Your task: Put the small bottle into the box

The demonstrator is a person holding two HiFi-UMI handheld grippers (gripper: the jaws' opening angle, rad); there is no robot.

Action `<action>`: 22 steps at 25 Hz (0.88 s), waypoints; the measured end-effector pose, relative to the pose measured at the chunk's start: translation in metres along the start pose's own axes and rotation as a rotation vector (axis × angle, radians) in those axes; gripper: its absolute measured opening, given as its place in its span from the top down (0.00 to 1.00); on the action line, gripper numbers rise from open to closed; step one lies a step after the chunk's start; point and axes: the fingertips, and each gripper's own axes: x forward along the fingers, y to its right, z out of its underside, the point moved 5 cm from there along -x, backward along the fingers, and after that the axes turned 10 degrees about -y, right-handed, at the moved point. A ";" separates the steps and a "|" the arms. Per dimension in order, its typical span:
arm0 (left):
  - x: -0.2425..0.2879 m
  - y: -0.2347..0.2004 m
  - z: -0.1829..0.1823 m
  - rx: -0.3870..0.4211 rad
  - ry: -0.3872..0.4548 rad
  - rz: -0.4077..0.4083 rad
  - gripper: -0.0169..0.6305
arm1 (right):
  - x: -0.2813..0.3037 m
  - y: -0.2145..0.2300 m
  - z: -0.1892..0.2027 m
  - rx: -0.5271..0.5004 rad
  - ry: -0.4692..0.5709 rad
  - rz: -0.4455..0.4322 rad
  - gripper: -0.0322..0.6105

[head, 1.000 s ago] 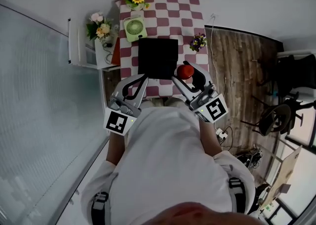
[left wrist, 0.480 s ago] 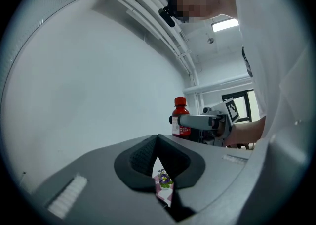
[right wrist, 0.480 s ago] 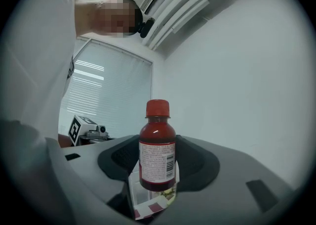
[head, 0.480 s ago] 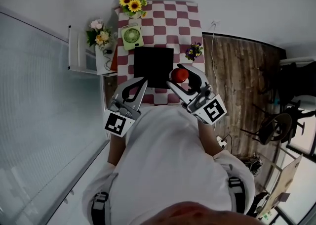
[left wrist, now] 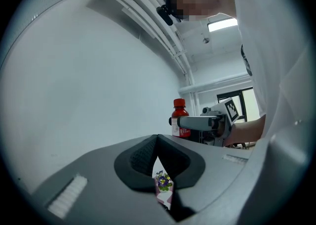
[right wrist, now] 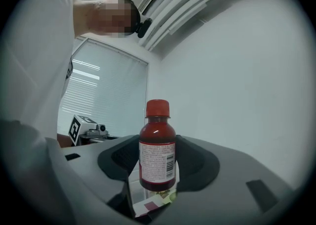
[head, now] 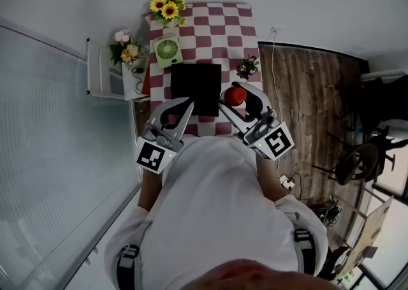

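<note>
A small red bottle (head: 236,95) with a red cap and a white label is held upright in my right gripper (head: 239,99), which is shut on its body. In the right gripper view the bottle (right wrist: 157,150) fills the gap between the jaws. It hangs over the table just right of the black box (head: 196,89), near the box's front right corner. My left gripper (head: 180,106) is shut and holds nothing, at the box's front left corner. The left gripper view shows the bottle (left wrist: 179,120) and the right gripper's fingers (left wrist: 197,121) beyond its closed jaws (left wrist: 157,142).
The box lies on a red-and-white checkered table (head: 226,24). A green fan (head: 169,50) and sunflowers (head: 164,8) stand behind the box, and a small purple flower pot (head: 247,65) is at its right. A white shelf (head: 102,65) with flowers (head: 127,50) stands to the left. Wooden floor (head: 299,97) lies to the right.
The head view has shifted a little. The right gripper with the bottle has edged forward along the box's right side; the left gripper has hardly moved.
</note>
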 end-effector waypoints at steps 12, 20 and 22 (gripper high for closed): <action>-0.018 0.004 0.015 -0.043 -0.029 0.014 0.97 | 0.004 -0.021 0.013 0.028 -0.044 -0.020 0.60; -0.034 -0.001 0.021 -0.058 -0.027 -0.015 0.97 | 0.009 -0.022 0.021 -0.004 -0.083 -0.003 0.60; -0.039 -0.003 0.023 -0.064 -0.026 -0.025 0.97 | 0.011 -0.021 0.023 -0.012 -0.094 0.005 0.60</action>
